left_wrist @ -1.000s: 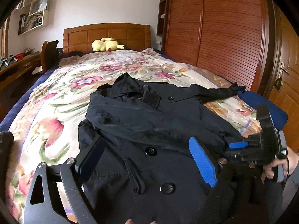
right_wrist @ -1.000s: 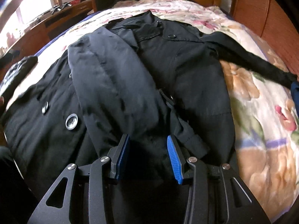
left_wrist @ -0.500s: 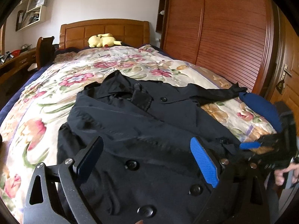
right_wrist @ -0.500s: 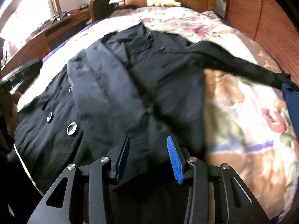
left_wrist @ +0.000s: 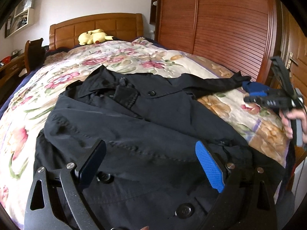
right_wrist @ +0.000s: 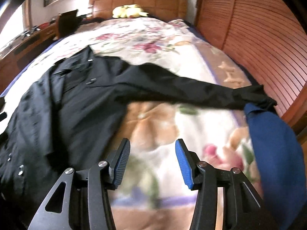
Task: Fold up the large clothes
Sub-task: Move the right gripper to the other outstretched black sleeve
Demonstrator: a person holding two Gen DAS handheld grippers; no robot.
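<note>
A large black coat [left_wrist: 145, 126] lies front-up on a floral bedspread [left_wrist: 119, 57], one sleeve folded across its chest. Its other sleeve [right_wrist: 191, 94] stretches right toward the bed's edge. My left gripper [left_wrist: 151, 164] is open and empty, hovering over the coat's lower front near the buttons. My right gripper [right_wrist: 151, 161] is open and empty, above bare bedspread to the right of the coat body, below the stretched sleeve. It also shows in the left wrist view [left_wrist: 268, 99], held by a hand at the far right.
A blue cloth [right_wrist: 276, 149] lies at the bed's right edge by the sleeve cuff. A yellow plush toy [left_wrist: 94, 36] sits by the wooden headboard [left_wrist: 96, 26]. A wooden wardrobe [left_wrist: 220, 25] stands on the right, a desk [right_wrist: 25, 44] on the left.
My right gripper has moved right, off the coat body, and now hangs over the bedspread. My left gripper has shifted slightly right and forward over the coat. Both stayed open.
</note>
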